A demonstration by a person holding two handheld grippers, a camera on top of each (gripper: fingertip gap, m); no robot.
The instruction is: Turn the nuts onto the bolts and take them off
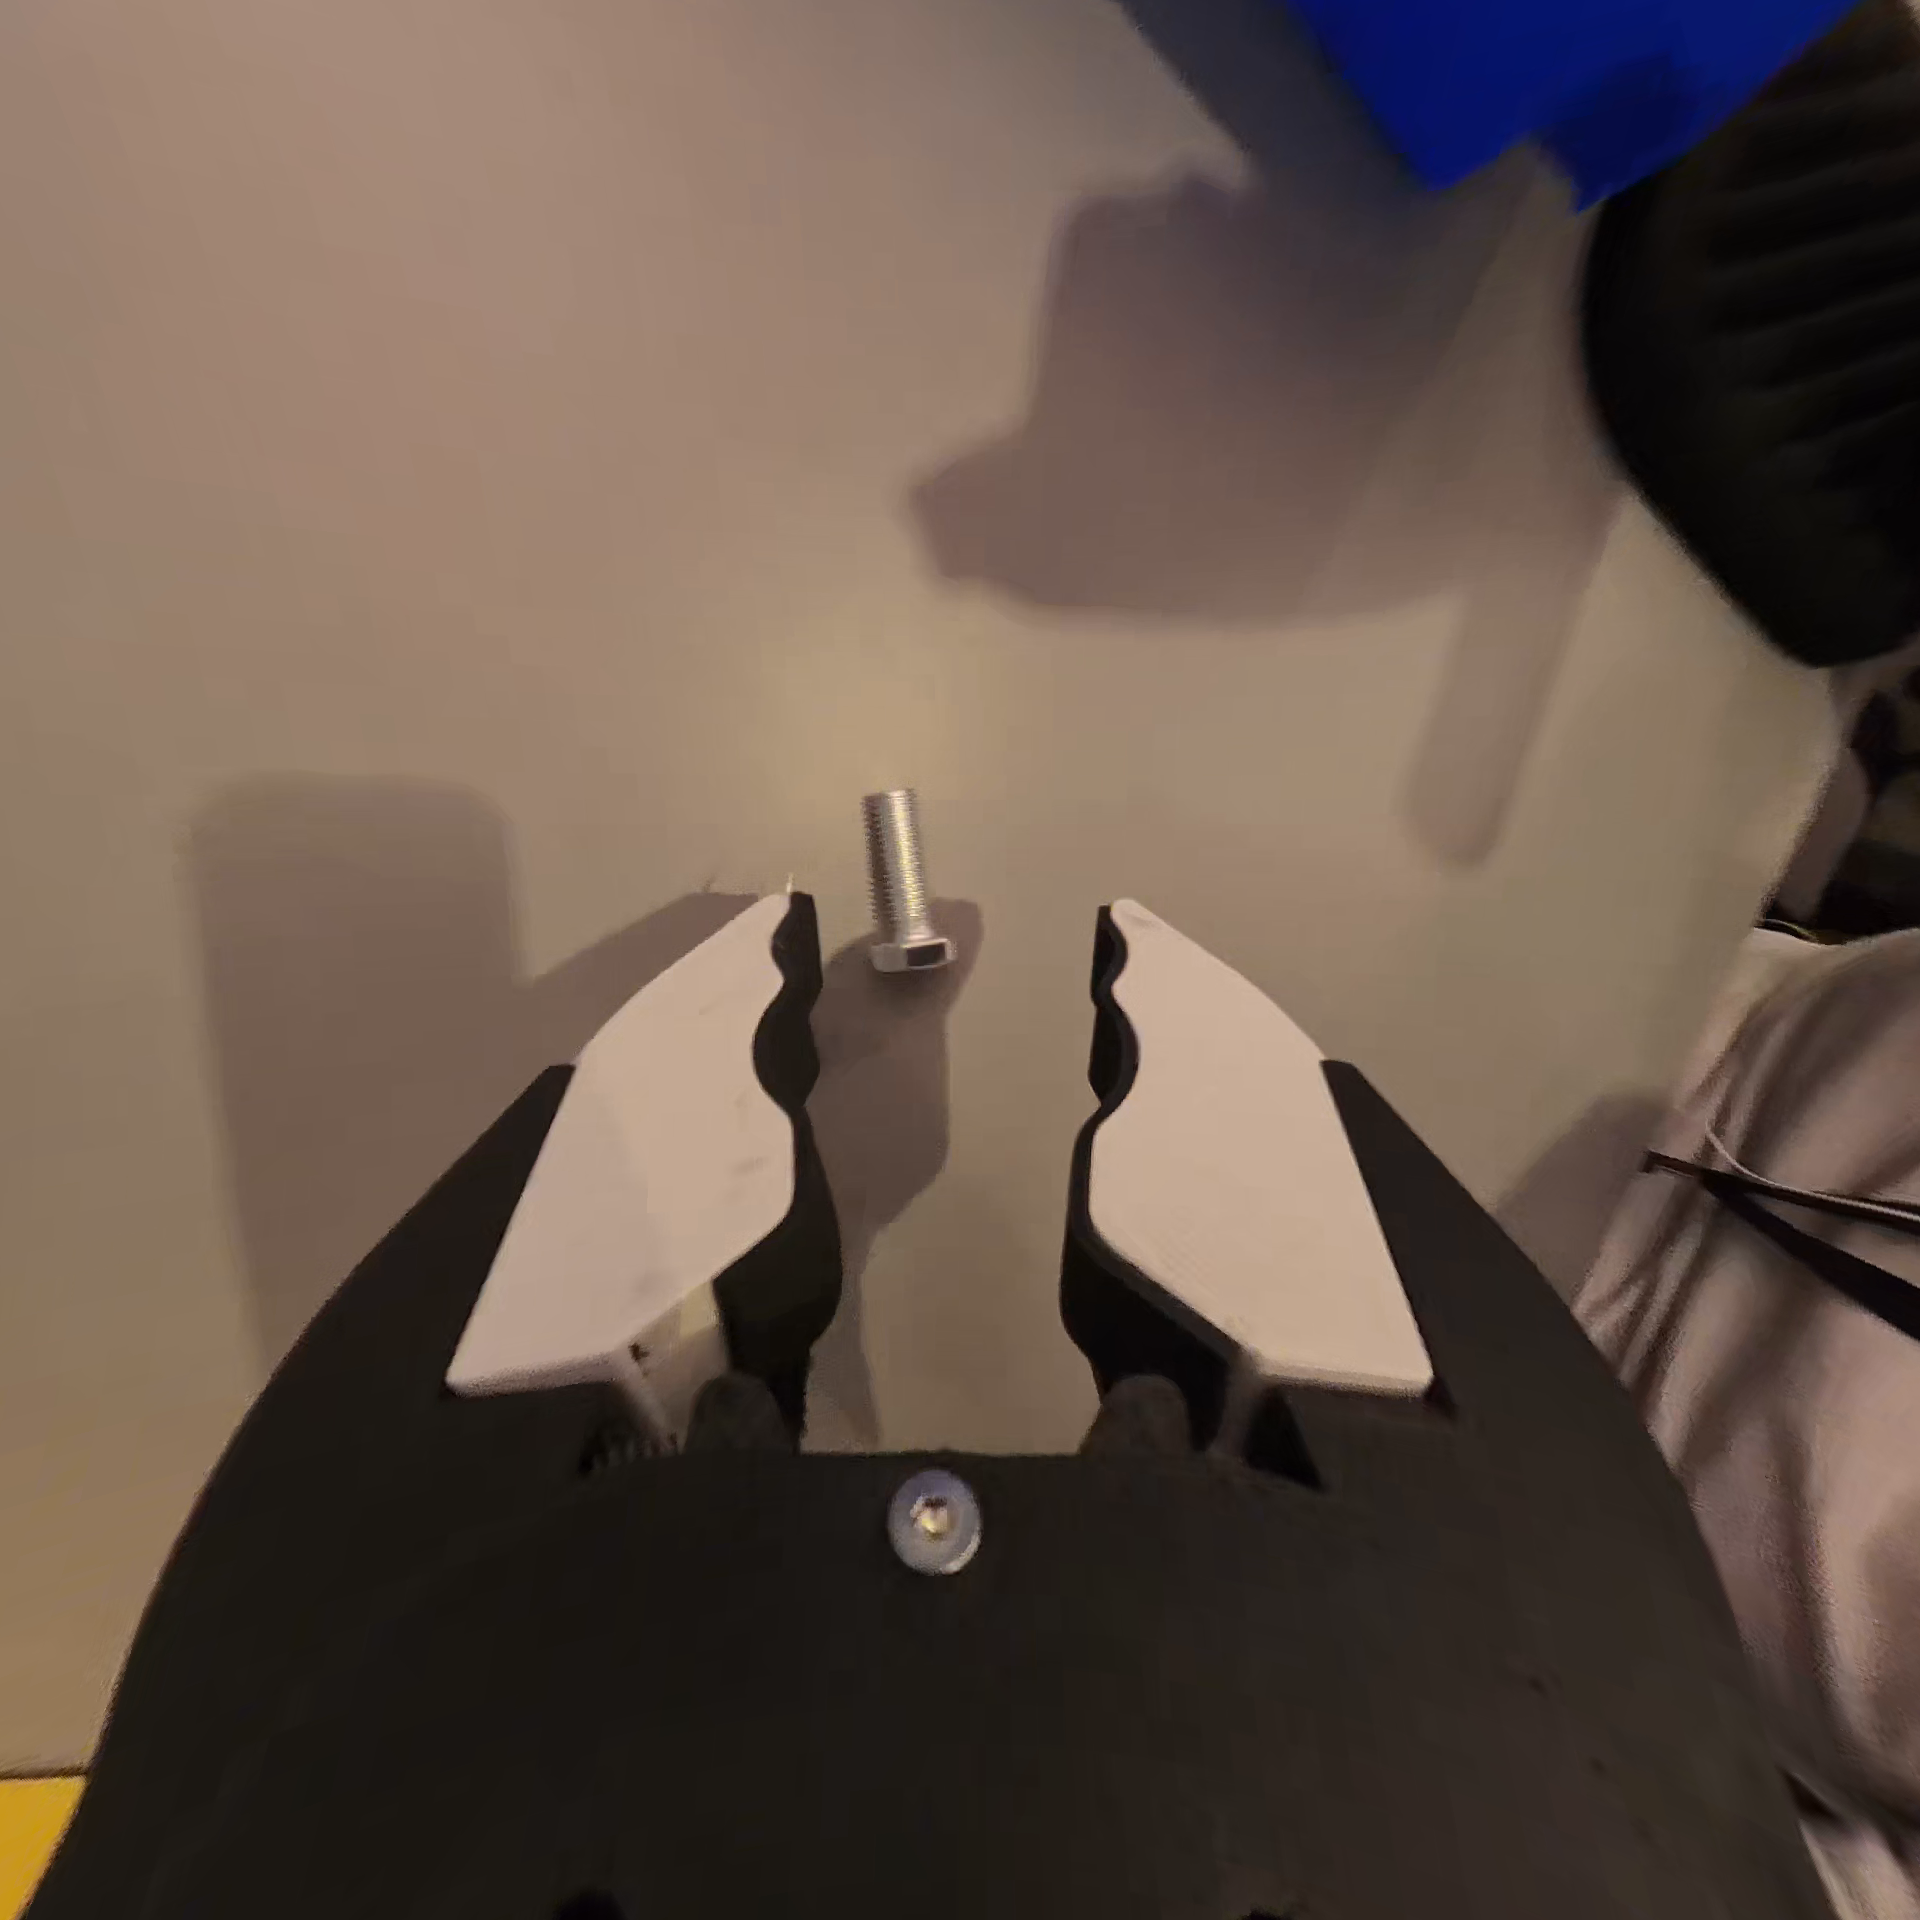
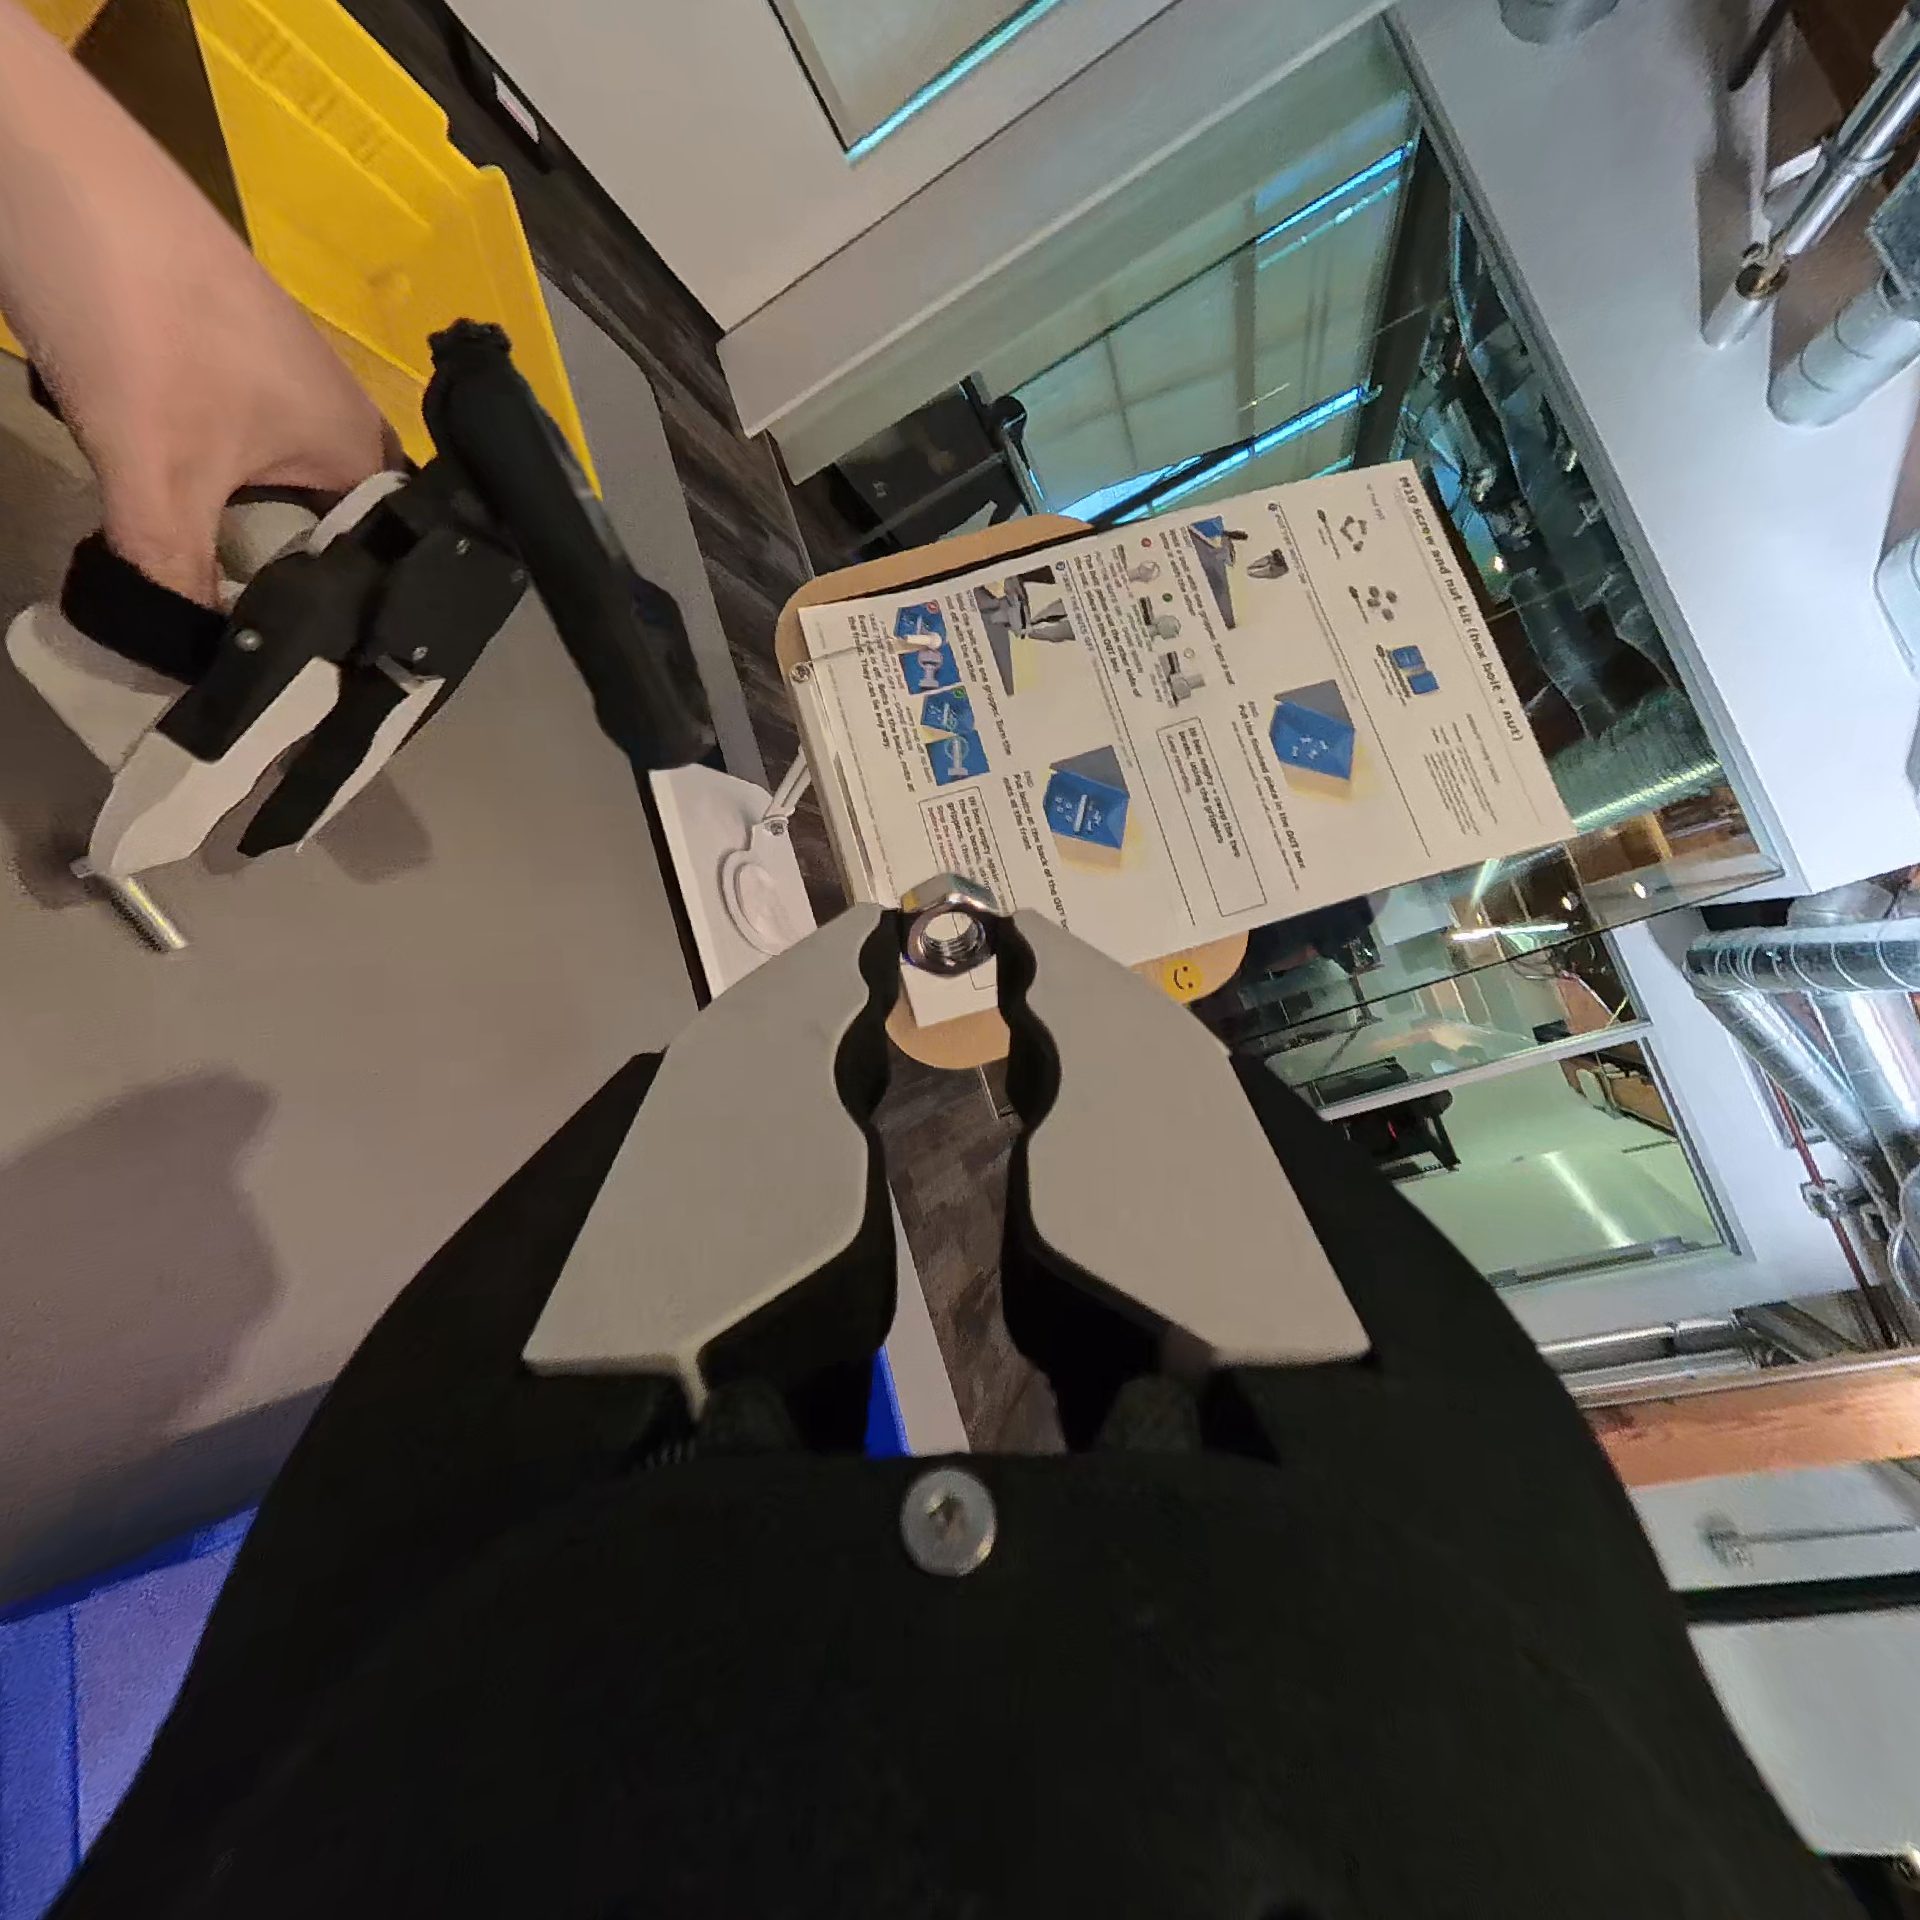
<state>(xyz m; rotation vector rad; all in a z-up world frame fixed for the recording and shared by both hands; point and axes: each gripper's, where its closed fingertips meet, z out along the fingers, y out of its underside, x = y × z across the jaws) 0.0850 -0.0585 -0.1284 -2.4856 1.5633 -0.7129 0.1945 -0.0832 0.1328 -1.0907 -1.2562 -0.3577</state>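
Grey table point(image 1: 416, 416): matte, plain, lying under both claws; shadows of the claws fall across it.
Yellow bin point(image 2: 353, 208): hard plastic, beyond the left claw as the right wrist view shows it, at the table's far side.
Blue bin point(image 2: 94, 1683): plastic, low beside the right claw's body; a blue edge point(image 1: 1507, 83) also shows far ahead of the left claw, to its right.
Sheet point(image 2: 1195, 707): white printed instruction page with small blue pictures, on a brown board, just behind the right claw's tips.
Left claw point(image 1: 951, 920): white fingers with black wavy pads, spread wide with nothing between them; tips low over the table. In the right wrist view point(image 2: 187, 842) a hand point(image 2: 177, 416) grips its handle.
Right claw point(image 2: 948, 925): same build, raised off the table, pinching the nut at its very tips.
Bolt point(image 1: 906, 894): bright silver, hex head, fully threaded shank; lying flat on the table just ahead of the left claw's tips, nearer its left finger, head towards the claw and shank pointing away. No nut on it. The right wrist view point(image 2: 145, 914) shows it poking out beyond the left claw's tip.
Nut point(image 2: 945, 935): silver hex, shiny, inner thread visible; its hole faces the camera, two opposite sides held by the pads.
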